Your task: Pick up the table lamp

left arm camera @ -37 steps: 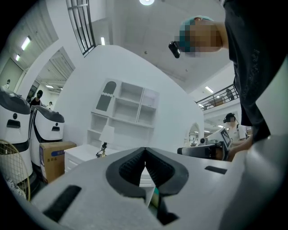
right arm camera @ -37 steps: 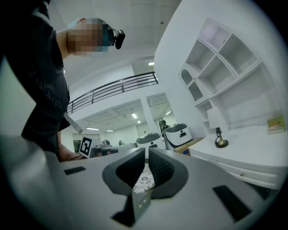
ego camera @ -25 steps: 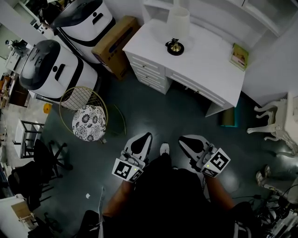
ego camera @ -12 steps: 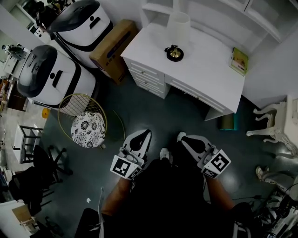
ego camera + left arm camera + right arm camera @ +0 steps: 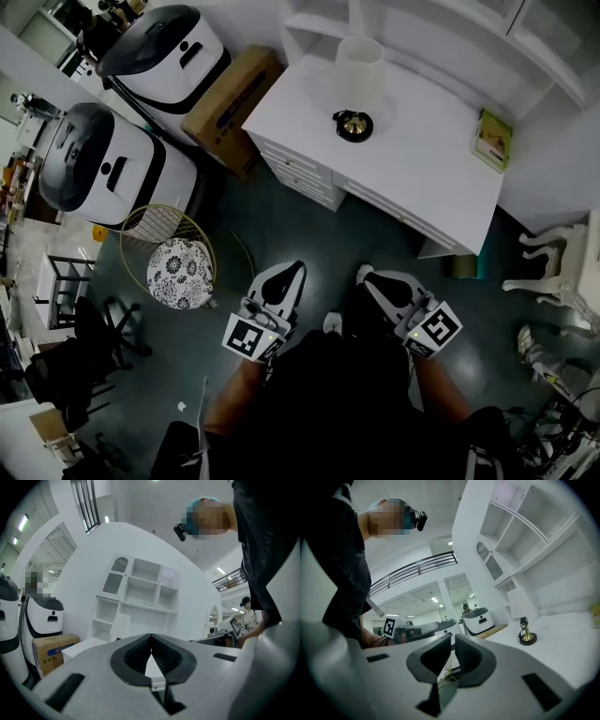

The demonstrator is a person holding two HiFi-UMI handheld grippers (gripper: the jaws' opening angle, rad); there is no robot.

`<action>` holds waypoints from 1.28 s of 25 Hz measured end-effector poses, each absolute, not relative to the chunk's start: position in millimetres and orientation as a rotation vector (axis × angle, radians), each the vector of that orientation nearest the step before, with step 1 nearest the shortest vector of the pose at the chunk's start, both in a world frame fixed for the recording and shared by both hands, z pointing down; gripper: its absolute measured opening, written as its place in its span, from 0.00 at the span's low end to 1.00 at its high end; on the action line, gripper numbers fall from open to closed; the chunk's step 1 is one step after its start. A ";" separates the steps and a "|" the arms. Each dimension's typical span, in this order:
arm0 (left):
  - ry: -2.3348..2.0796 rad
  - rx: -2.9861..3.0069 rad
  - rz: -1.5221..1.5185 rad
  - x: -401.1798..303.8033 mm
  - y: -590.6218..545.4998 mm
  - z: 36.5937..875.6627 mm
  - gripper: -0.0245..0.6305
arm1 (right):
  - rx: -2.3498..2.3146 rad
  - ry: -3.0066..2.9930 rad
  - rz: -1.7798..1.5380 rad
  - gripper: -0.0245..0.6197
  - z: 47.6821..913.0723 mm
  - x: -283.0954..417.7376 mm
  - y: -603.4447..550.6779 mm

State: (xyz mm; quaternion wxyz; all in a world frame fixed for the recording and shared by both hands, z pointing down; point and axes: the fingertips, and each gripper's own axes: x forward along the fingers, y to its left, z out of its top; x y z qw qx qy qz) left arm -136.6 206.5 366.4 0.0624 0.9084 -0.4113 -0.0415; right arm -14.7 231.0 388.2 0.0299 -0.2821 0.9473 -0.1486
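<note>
Left gripper (image 5: 151,638): jaws together, nothing between them. Right gripper (image 5: 453,641): jaws together too, also empty. Both point level over the dark floor.

The lamp (image 5: 359,80) stands upright on the white tabletop (image 5: 422,150), ahead of both jaws and well apart from them. Its white shade is on top and its brass base touches the tabletop.

Now containers. Ahead and to the left of my left jaws a cardboard box (image 5: 230,108) lies shut against the tabletop's side. Blue print runs along its side, too small for me to read.

Nearer, left of my left jaws, is a gold wire basket (image 5: 141,202). A round patterned seat (image 5: 178,272) overlaps its near rim; I can't tell whether it sits inside.

Behind the lamp is a white shelf unit (image 5: 140,590) with open compartments.

A book (image 5: 492,139) lies on the tabletop ahead and to the right of my right jaws; its cover print is unreadable.
</note>
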 end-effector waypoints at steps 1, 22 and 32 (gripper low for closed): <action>-1.242 2.745 -0.105 -133.5 198.6 369.3 0.07 | -0.872 2.928 -0.444 0.11 387.6 -12.6 221.8; -1.313 2.676 -0.043 -79.1 49.2 383.2 0.07 | -0.858 2.990 -0.450 0.11 411.9 49.2 46.0; -1.348 2.693 -0.006 -57.3 17.0 365.2 0.07 | -0.845 2.988 -0.428 0.11 416.3 61.3 -7.2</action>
